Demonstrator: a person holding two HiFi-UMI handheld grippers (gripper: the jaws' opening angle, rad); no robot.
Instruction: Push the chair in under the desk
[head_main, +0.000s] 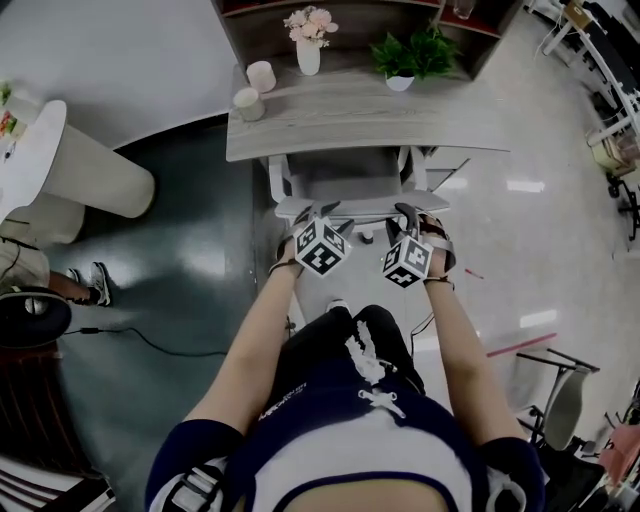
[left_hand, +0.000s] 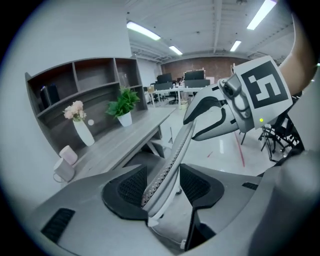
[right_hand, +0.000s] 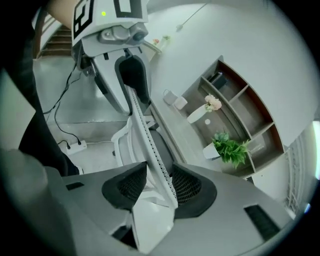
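A grey office chair stands at the grey wooden desk (head_main: 350, 125), its seat (head_main: 345, 175) under the desk top and its backrest top edge (head_main: 360, 207) towards me. My left gripper (head_main: 312, 215) straddles that edge near its left end. In the left gripper view the backrest (left_hand: 172, 150) runs between the jaws of the left gripper (left_hand: 162, 187), with a gap beside it. My right gripper (head_main: 400, 222) straddles the edge near its right end. In the right gripper view the jaws of the right gripper (right_hand: 159, 186) stand wide around the backrest (right_hand: 147, 135) without pressing on it.
On the desk stand a vase of flowers (head_main: 308, 45), a potted plant (head_main: 412, 55) and two small pale cups (head_main: 255, 90), with a shelf unit behind. A white pedestal table (head_main: 90, 170) and someone's shoes (head_main: 95, 285) are at the left. A cable (head_main: 150, 340) crosses the floor.
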